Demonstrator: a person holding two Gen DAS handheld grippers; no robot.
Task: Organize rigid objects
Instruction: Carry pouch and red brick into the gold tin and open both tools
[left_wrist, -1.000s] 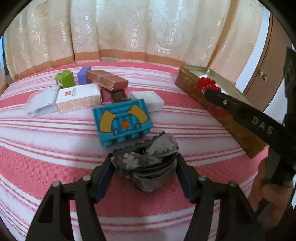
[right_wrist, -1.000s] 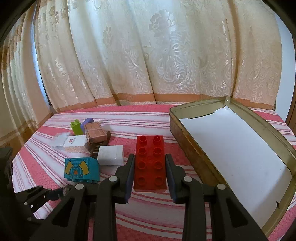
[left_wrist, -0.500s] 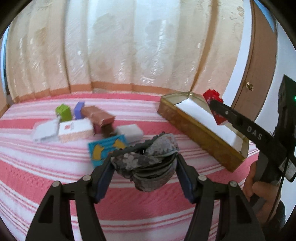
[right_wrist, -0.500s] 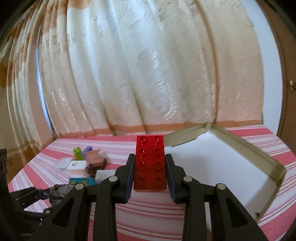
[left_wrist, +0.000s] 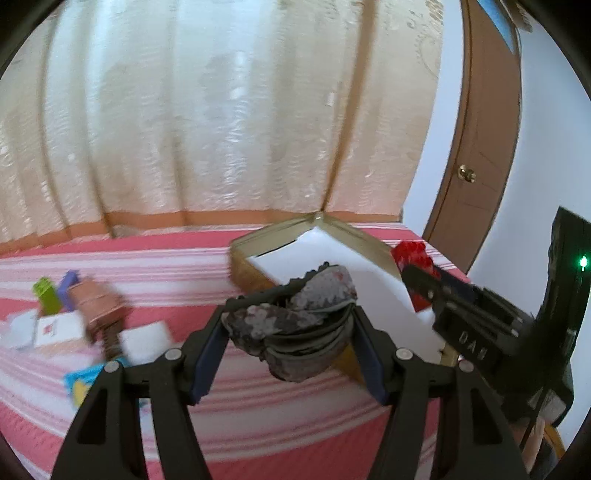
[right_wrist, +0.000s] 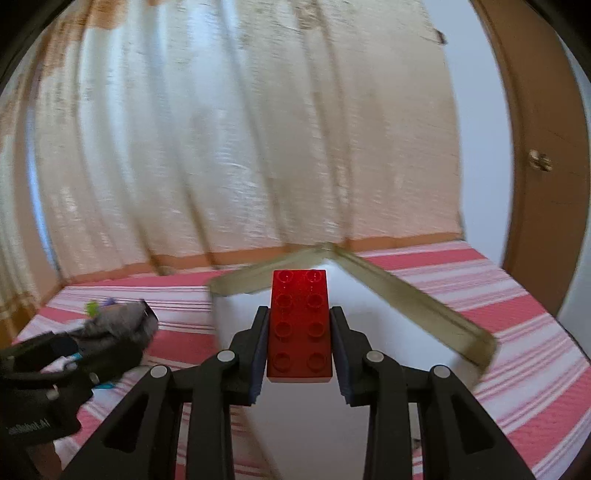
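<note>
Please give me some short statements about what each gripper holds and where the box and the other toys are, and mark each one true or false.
1. The right gripper is shut on a red studded plastic brick. True.
2. The left gripper is empty. False: it clamps a grey mottled stone-like lump.
3. The shallow gold tin box has a white lining. True.
4. The small green block lies inside the box. False: it sits on the striped pink bedspread.
</note>
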